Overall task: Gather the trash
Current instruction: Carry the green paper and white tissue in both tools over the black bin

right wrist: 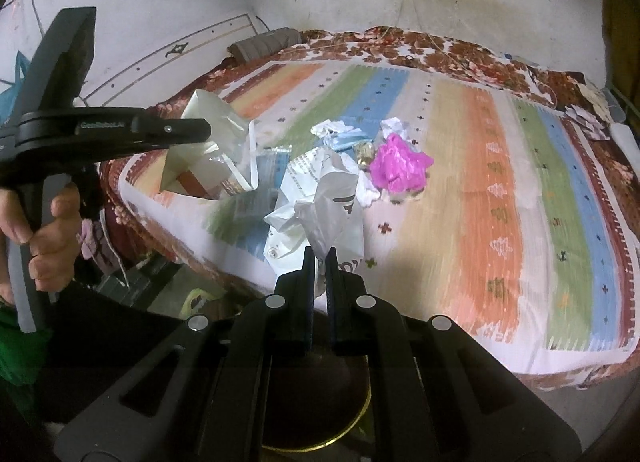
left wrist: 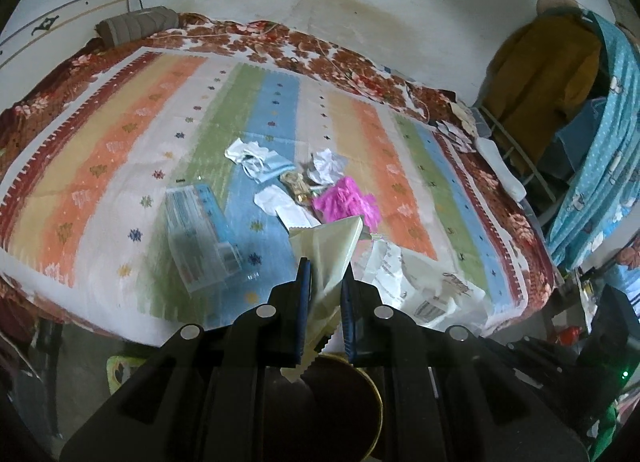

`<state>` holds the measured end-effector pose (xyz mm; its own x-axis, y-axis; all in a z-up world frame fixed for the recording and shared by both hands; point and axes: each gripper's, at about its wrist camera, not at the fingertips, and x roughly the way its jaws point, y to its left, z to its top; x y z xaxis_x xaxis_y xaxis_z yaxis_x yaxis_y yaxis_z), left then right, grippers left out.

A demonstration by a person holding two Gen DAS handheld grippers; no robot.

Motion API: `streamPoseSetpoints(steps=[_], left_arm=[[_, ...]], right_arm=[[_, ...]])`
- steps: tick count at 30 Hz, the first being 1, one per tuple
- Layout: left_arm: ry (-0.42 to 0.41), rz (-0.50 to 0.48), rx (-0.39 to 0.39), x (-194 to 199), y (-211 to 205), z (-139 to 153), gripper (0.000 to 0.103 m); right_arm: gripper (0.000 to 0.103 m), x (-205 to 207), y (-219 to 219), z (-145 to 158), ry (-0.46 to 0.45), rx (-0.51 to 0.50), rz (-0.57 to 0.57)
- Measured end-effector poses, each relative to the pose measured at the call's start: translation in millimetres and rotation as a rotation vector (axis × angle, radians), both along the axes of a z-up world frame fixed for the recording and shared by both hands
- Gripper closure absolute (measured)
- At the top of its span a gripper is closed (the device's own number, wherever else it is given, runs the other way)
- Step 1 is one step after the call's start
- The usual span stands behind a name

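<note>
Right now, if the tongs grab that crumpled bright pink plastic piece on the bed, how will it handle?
The crumpled bright pink plastic piece looks thin and wadded, so it is probably very light and floppy, squashing under the pinch. Its glossy folds suggest it may slip. Being crumpled, it seems unlikely to roll on the striped bedspread.

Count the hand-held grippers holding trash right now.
2: the left hand-held gripper grips a pale wrapper; the right hand-held gripper pinches a white plastic bag.
</note>
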<state>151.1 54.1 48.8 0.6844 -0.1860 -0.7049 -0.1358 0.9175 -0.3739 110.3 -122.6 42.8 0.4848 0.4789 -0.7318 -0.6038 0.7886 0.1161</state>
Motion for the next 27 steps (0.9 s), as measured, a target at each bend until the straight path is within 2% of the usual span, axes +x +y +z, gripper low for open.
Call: streamPoseSetpoints(steps=[3, 11, 27], left_arm=[[0.012, -0.001, 0.02, -13, -7, -6, 0.09], [0.036, -0.011, 0.005, -43, -16, -21, 0.09], [0.209, 0.0, 0.074, -69, -44, -74, 0.09]], right_arm=[[0.098, -8, -3, -6, 0.007, -0.01, -0.003], [0.098, -25, -7, -19, 0.022, -0.039, -0.003], [0.098, -58, -2, -75, 0.146, -0.165, 0.007]])
